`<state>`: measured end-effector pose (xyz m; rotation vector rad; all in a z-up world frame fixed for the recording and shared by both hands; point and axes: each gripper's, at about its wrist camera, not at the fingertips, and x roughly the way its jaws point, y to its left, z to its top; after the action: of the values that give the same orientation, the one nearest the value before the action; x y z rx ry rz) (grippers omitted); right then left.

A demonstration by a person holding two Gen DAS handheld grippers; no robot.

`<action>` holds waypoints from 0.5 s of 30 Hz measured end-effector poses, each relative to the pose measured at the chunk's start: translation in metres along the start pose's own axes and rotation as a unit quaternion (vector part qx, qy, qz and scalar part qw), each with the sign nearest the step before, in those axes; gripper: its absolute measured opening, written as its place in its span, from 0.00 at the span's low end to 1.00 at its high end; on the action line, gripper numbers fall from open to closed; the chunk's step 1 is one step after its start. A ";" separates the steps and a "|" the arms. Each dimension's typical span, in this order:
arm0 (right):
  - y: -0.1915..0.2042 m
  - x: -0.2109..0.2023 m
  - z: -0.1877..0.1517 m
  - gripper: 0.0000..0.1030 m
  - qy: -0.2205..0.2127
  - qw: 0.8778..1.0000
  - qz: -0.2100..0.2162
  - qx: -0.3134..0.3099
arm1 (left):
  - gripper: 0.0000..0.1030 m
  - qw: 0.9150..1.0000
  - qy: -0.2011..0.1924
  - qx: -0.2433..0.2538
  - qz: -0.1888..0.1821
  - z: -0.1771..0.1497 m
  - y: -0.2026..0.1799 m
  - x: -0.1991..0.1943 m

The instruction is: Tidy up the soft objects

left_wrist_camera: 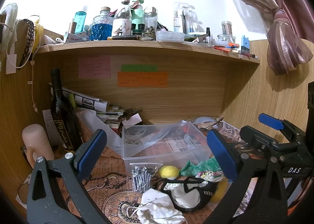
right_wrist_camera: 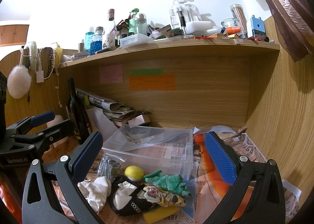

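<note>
Both my grippers hang spread wide with nothing between the pads: the left gripper (left_wrist_camera: 155, 157) frames the lower middle of its view, the right gripper (right_wrist_camera: 153, 157) does the same in its own. The soft things lie in a heap at the bottom centre, just in front of the clear plastic bin (right_wrist_camera: 157, 157). There is a white drawstring pouch (left_wrist_camera: 157, 208) nearest me, a black-and-white cap (right_wrist_camera: 125, 198) in the middle, a green knitted cloth (right_wrist_camera: 166, 181) and a floral scrap (right_wrist_camera: 161, 194) to its right, and a yellow felt ball (right_wrist_camera: 134, 173) against the bin's front wall. A yellow sponge (right_wrist_camera: 159, 214) pokes out beneath the cap, though how much is buried I can't quite tell.

All of it should be light and limp. I'd pinch the cloths at a bunched fold, not a loose edge, or they will slide out. The ball is springy and could roll, so I'd take it across its middle. The bag of screws (left_wrist_camera: 141, 177) beside the heap is hard (not mine to sort).
</note>
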<state>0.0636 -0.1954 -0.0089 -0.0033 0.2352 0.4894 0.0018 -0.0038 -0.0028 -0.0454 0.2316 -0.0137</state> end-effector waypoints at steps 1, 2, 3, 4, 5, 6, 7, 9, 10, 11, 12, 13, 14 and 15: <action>0.000 0.000 0.000 1.00 0.000 1.000 0.000 0.000 | 1.00 1.000 0.000 0.000 0.000 0.000 0.000 0.000; 0.000 0.000 0.000 1.00 -0.001 1.000 0.000 0.001 | 1.00 1.000 0.000 0.000 0.000 0.000 0.000 0.000; 0.000 -0.001 0.000 1.00 -0.001 1.000 0.000 0.001 | 1.00 1.000 0.000 0.001 0.000 0.000 -0.001 0.000; 0.000 -0.001 0.000 1.00 -0.001 1.000 0.000 0.001 | 1.00 1.000 0.000 0.001 0.000 0.000 0.000 0.000; 0.000 -0.001 0.000 1.00 -0.001 1.000 0.000 0.001 | 1.00 1.000 0.001 0.001 0.000 0.000 0.000 0.000; 0.000 0.000 0.000 1.00 -0.001 1.000 0.000 0.001 | 1.00 1.000 0.001 0.000 0.000 0.000 0.000 0.000; 0.000 0.000 0.000 1.00 -0.002 1.000 0.000 0.001 | 1.00 1.000 0.000 0.000 0.000 0.000 0.000 0.000; 0.001 -0.001 0.001 1.00 -0.002 1.000 0.000 0.001 | 1.00 1.000 0.000 0.000 0.000 0.000 0.000 0.000; 0.001 -0.001 0.000 1.00 -0.002 1.000 0.000 0.001 | 1.00 1.000 0.000 0.001 0.000 -0.001 0.000 0.000; 0.001 -0.001 0.001 1.00 -0.002 1.000 0.000 0.001 | 1.00 1.000 0.000 0.000 0.000 -0.001 0.000 0.000; 0.001 -0.001 0.001 1.00 -0.002 1.000 0.000 0.001 | 1.00 1.000 0.000 0.000 0.000 -0.001 0.000 0.000; 0.000 -0.001 0.000 1.00 -0.002 1.000 0.000 0.001 | 1.00 1.000 0.000 0.001 0.000 -0.001 0.000 0.000; 0.001 -0.001 0.000 1.00 -0.002 1.000 0.001 0.001 | 1.00 1.000 0.000 0.001 0.000 -0.001 0.000 0.000; 0.001 -0.002 0.000 1.00 -0.002 1.000 0.001 0.002 | 1.00 1.000 0.000 0.001 0.000 -0.001 -0.001 0.000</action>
<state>0.0619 -0.1952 -0.0081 0.0012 0.2314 0.4903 0.0016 -0.0045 -0.0036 -0.0435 0.2317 -0.0130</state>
